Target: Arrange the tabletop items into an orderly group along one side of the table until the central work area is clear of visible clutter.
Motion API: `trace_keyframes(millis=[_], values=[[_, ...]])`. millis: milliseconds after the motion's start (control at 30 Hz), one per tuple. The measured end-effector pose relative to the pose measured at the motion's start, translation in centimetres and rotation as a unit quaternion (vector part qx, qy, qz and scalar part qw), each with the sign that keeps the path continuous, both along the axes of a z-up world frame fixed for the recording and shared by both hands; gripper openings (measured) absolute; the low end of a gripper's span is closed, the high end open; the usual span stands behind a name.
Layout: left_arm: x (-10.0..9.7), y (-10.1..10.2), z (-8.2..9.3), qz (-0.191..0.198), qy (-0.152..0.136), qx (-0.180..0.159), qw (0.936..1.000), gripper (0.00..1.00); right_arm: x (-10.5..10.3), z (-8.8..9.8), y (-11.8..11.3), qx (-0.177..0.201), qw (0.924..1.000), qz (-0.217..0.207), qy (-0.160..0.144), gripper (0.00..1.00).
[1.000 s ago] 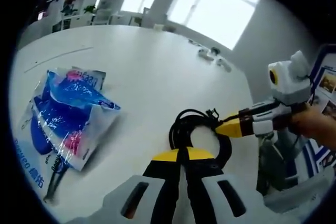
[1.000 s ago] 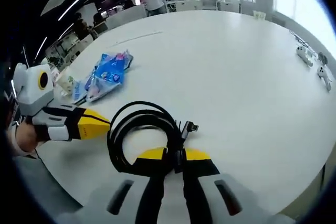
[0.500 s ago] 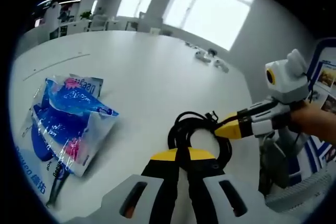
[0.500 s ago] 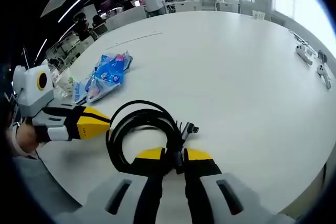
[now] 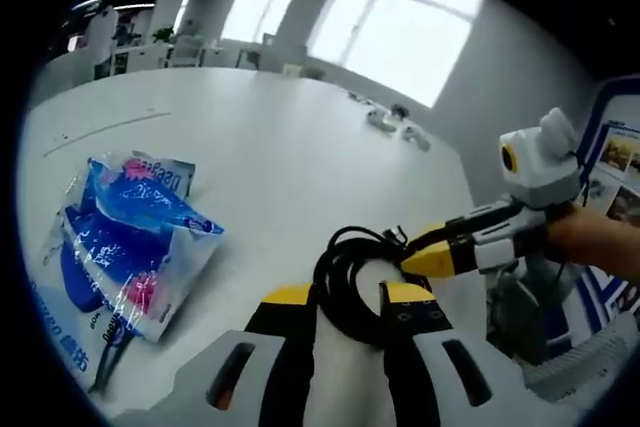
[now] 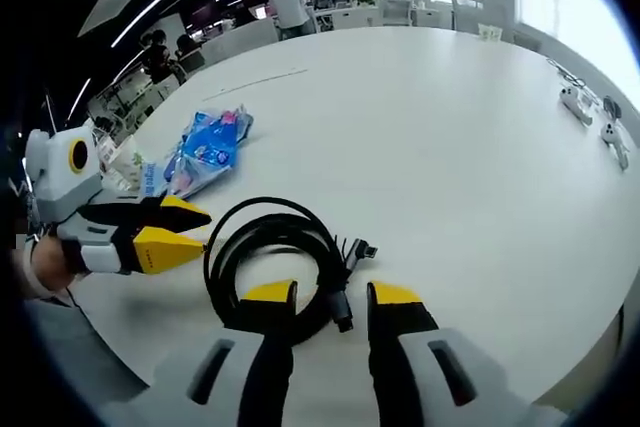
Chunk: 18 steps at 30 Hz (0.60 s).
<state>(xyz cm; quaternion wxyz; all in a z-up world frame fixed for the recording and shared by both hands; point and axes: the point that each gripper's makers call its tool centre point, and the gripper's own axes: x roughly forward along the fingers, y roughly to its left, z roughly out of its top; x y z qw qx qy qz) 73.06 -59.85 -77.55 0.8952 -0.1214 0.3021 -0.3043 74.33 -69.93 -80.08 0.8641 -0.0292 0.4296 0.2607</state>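
Left gripper (image 5: 345,299): jaws, pressed together half a second ago, now spread, straddling the coiled black cable (image 5: 355,272) near the desk's (image 5: 300,137) near edge.

Right gripper (image 6: 331,297): likewise newly spread; cable released, judged placed.

Left gripper view adds print detail on the blue packet (image 5: 125,237); right gripper view adds the cable's connector.

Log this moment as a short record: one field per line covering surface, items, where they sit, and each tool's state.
surface: white table
cable: black coiled cable, lying near the table's near edge
bag: blue plastic bag, flat on the table, apart from the cable
far items: small white devices near the far edge, too small to identify
left tool: open, jaws either side of the coil
right tool: open, jaws straddling the cable's end
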Motion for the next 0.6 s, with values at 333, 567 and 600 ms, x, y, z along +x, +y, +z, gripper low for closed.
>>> trace_keyframes(millis=[333, 567, 600], values=[[0.0, 0.6, 2.1, 0.003, -0.028, -0.006, 0.9996, 0.37, 0.1, 1.0, 0.0, 0.002, 0.9998, -0.007, -0.019, 0.40], [-0.3, 2.5, 4.3, 0.013, -0.057, -0.010, 0.9982, 0.45, -0.2, 1.7, -0.1, 0.013, 0.9992, -0.025, -0.029, 0.49], [-0.4, 3.0, 4.5, 0.014, -0.063, -0.006, 0.9979, 0.46, -0.3, 1.8, -0.1, 0.015, 0.9989, -0.028, -0.033, 0.49]])
